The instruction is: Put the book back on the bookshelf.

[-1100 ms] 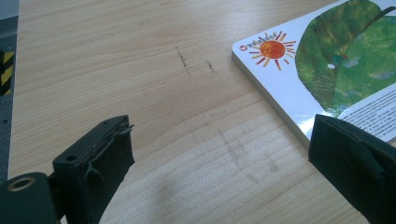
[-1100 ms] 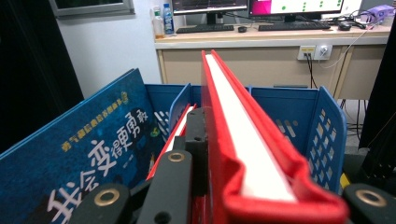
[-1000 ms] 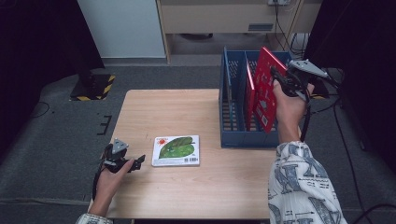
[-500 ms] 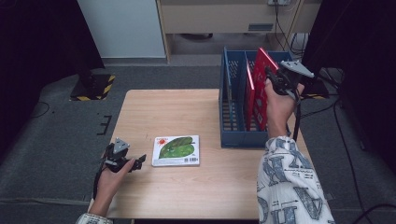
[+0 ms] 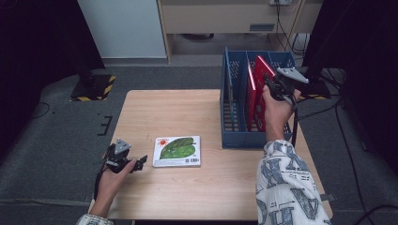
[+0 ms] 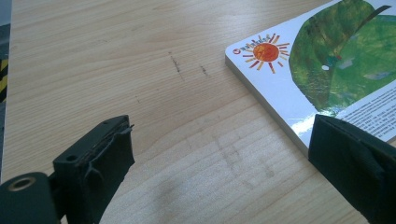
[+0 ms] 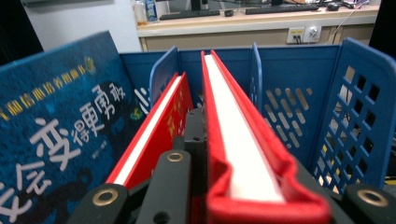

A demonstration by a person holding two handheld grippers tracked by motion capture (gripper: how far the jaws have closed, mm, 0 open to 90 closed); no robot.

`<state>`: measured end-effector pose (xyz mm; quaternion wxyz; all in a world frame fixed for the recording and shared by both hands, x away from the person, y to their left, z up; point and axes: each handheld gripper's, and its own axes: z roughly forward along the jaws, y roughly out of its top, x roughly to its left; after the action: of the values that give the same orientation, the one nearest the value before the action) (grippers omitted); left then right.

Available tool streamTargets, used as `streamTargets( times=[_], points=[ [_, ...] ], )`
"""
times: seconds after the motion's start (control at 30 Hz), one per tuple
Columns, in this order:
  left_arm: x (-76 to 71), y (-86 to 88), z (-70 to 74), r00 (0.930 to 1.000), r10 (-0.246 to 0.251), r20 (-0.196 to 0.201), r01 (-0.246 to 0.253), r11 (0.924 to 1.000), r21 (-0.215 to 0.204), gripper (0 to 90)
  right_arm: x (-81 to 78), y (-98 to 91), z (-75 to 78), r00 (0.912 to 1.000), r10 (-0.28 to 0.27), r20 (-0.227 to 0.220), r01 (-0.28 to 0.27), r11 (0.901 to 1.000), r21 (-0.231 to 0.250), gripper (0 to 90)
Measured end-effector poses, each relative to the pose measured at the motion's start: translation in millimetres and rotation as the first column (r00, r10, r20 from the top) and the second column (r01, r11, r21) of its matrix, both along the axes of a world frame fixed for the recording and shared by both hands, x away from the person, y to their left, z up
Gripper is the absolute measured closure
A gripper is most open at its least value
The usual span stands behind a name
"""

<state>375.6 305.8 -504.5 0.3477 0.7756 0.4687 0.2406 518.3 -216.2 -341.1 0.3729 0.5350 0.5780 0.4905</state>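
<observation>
Right tool (image 5: pixel 274 86) clamped on red hardcover book (image 5: pixel 261 91), tilted inside blue crate (image 5: pixel 234 101). Left tool (image 5: pixel 133 164) jaws apart, resting on tabletop (image 5: pixel 187 112) beside leaf-cover board book (image 5: pixel 177 151).

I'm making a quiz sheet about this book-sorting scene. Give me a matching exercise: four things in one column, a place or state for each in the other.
1. red book
2. leaf-cover book
3. blue book
4. left gripper

a. open, near the leaf-cover book
b. flat on the table
c. clamped in the right gripper, over the blue crate
d. standing in the crate

Pairs: 1-c, 2-b, 3-d, 4-a
</observation>
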Motion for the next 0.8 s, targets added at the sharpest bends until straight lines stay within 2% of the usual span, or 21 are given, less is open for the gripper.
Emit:
streamTargets(
  times=[0.43,0.8],
  points=[
    [-0.1,-0.9,0.0,1.0000,-0.005,-0.004,0.005,1.0000,0.003,5.8,-0.4,2.0,-15.6,0.9989,0.020,-0.042,-0.021,0.9995,-0.025,78.5],
    [-0.1,-2.4,-0.2,1.0000,-0.009,-0.003,0.009,0.9999,0.007,5.9,-10.5,-0.7,-22.2,0.9967,0.026,-0.077,-0.029,0.9988,-0.039,78.2]
  ],
)
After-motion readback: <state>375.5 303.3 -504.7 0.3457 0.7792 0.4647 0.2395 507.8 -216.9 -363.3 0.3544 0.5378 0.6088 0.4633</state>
